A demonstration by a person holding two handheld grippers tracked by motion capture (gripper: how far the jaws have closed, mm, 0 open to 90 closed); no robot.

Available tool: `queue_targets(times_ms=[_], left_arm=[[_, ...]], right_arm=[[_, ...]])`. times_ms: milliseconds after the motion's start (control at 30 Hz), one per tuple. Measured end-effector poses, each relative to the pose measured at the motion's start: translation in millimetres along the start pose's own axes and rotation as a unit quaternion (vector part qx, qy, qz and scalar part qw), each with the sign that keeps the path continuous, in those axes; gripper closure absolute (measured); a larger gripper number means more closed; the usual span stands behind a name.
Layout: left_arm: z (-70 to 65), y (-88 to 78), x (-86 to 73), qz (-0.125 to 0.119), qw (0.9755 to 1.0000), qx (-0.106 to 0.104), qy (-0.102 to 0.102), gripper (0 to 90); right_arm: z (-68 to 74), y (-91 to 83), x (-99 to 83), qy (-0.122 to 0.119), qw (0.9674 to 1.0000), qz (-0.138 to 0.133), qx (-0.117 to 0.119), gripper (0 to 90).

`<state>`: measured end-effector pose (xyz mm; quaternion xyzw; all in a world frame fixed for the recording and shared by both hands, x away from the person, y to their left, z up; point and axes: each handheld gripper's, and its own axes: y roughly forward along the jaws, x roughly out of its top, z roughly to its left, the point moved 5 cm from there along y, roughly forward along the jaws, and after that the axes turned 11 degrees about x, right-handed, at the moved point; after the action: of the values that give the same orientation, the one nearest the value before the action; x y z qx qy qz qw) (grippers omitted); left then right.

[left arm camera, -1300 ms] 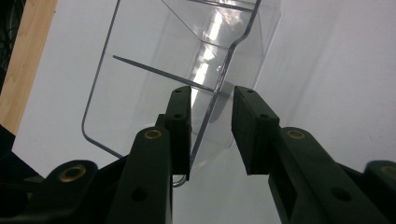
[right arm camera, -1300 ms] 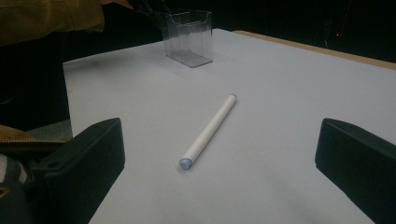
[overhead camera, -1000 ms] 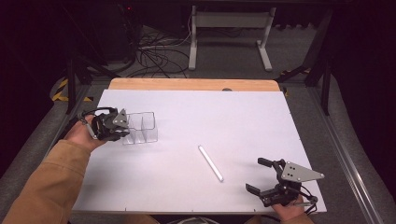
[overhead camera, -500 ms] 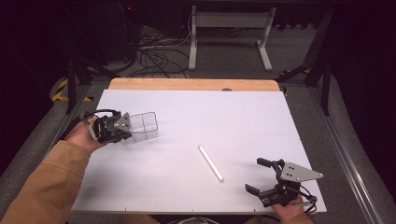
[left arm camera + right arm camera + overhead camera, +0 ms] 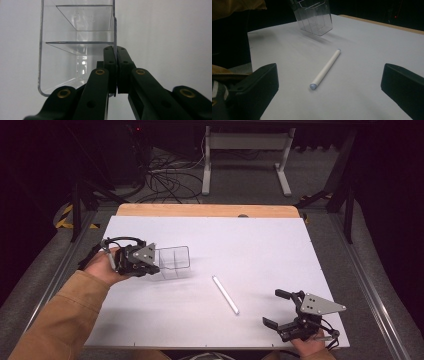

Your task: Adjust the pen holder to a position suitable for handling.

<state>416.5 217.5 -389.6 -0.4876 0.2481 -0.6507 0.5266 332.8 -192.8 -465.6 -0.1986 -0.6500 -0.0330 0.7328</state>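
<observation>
White covering spreads over the wooden table (image 5: 210, 210), with dark floor, cables and a metal stand beyond its far edge. From the high view, the left gripper (image 5: 150, 262) at the left side has just finished closing and is clamped on the near wall of a clear plastic divided organiser box (image 5: 174, 261), which looks lifted and tipped off the surface; a white cylindrical stick (image 5: 225, 294) lies near the middle, well apart, and the right gripper (image 5: 280, 309) rests at the near right corner, spread wide with nothing in it. The left gripper view shows both jaws pinching one thin transparent wall of the box (image 5: 75, 45) edge-on. The right gripper view looks between wide jaws at the stick (image 5: 325, 69), the box (image 5: 313, 17) hanging beyond. Such a thin-wall pinch probably lets the box swing, so moving slowly and level seems wise.
</observation>
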Motion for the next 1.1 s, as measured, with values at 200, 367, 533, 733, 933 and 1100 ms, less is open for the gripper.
queue_targets(times_ms=[200,367,533,733,933,1100], left_arm=[[-8.3,9.4,19.0,-0.008,0.9995,-0.023,0.019,88.6],[-13.5,17.1,30.8,-0.014,0.9988,-0.040,0.025,88.6],[-17.5,23.3,38.7,-0.031,0.9978,-0.056,0.018,88.6],[-21.3,30.6,38.4,-0.027,0.9967,-0.073,0.021,88.6],[-20.1,32.7,37.5,-0.042,0.9957,-0.082,0.014,88.5],[-17.7,35.1,35.2,-0.042,0.9960,-0.077,0.016,87.7]], right_arm=[[0.0,-0.1,-0.1,0.000,1.0000,0.000,0.000,1.8],[0.0,-0.7,0.0,-0.001,1.0000,-0.001,0.000,1.8],[0.0,-1.0,0.0,-0.001,1.0000,-0.001,0.000,1.8],[0.0,-1.8,0.0,-0.001,1.0000,-0.002,0.000,1.8],[0.1,-1.2,-0.2,-0.001,1.0000,0.000,0.000,1.8],[0.4,-0.9,-0.4,0.000,1.0000,0.000,0.001,1.8]])
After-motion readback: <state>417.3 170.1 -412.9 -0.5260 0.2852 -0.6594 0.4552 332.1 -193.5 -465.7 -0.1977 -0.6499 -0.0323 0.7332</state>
